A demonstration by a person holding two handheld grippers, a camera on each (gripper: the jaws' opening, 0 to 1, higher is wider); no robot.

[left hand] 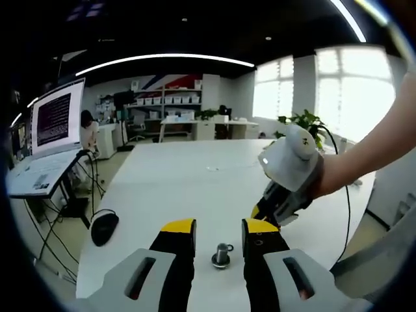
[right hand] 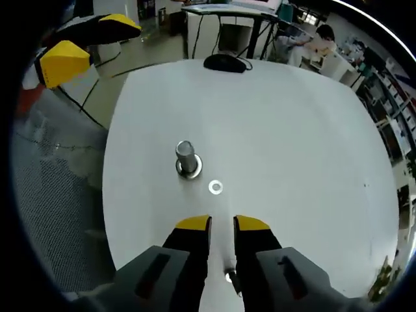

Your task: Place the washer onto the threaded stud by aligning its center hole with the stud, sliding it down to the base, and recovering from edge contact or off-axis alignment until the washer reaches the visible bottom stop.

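Lying flat on the white counter (right hand: 292, 130), the washer (right hand: 215, 188) sits just beside the threaded stud (right hand: 186, 158), not yet on it. The stud stands upright on its round base. My right claw (right hand: 221, 224) hovers near the washer with its jaws released and empty. My left claw (left hand: 219, 227) stands parted around the stud (left hand: 221, 252), gripping nothing I can see. From here I judge the thin washer hard to pinch off a flat surface; it could skid away or tip on edge. If I bring it in tilted, it may catch on the thread and jam above the base. A mouse (right hand: 224, 63) lies well apart.
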